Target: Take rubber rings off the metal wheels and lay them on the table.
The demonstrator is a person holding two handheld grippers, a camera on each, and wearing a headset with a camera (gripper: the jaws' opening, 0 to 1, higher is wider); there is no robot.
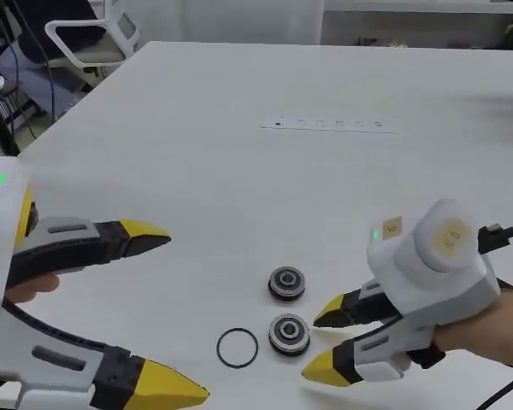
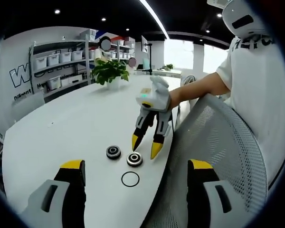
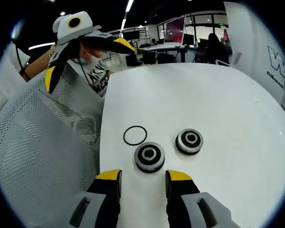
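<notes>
Two small metal wheels lie flat on the white table (image 1: 239,171): a far wheel (image 1: 286,284) and a near wheel (image 1: 289,334). A loose black rubber ring (image 1: 237,348) lies just left of the near wheel. My right gripper (image 1: 311,347) is open, its yellow tips just right of the near wheel. In the right gripper view that wheel (image 3: 149,157) sits right ahead of the gap between the jaws (image 3: 144,175), with the ring (image 3: 135,135) beyond it. My left gripper (image 1: 186,316) is open wide, empty, left of the ring (image 2: 130,179).
A flush socket panel (image 1: 329,124) sits mid-table. An office chair (image 1: 94,38) stands at the far left corner. A mesh chair back (image 3: 42,152) is close to the table's near edge. A potted plant (image 2: 109,71) stands at the table's far end.
</notes>
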